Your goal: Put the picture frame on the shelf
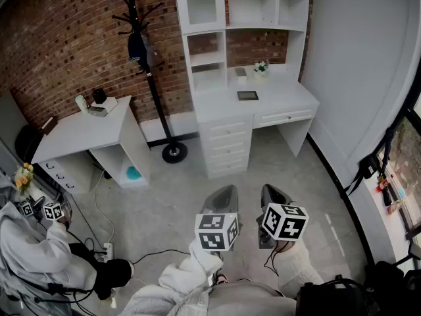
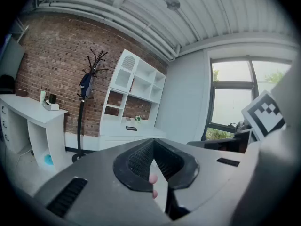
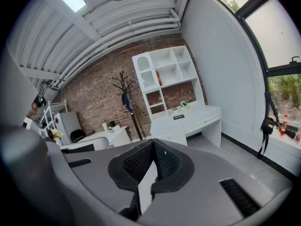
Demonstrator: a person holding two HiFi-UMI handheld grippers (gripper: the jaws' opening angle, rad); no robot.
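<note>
The picture frame (image 1: 247,95), small and dark, lies flat on the white desk (image 1: 283,99) across the room; it also shows far off as the frame (image 2: 131,128) and the frame (image 3: 178,117). Above the desk rises the white shelf unit (image 1: 208,59), with open compartments. Both grippers hang low in front of me, well short of the desk. My left gripper (image 1: 223,191) is shut with nothing in it, jaws meeting in the left gripper view (image 2: 153,142). My right gripper (image 1: 273,191) is likewise shut and holds nothing (image 3: 153,142).
A black coat rack (image 1: 150,71) stands left of the shelf unit. A second white desk (image 1: 85,129) sits at the left wall. Another person (image 1: 39,245) crouches at lower left beside a power strip (image 1: 105,250) and cables. A small plant (image 1: 261,67) stands on the main desk.
</note>
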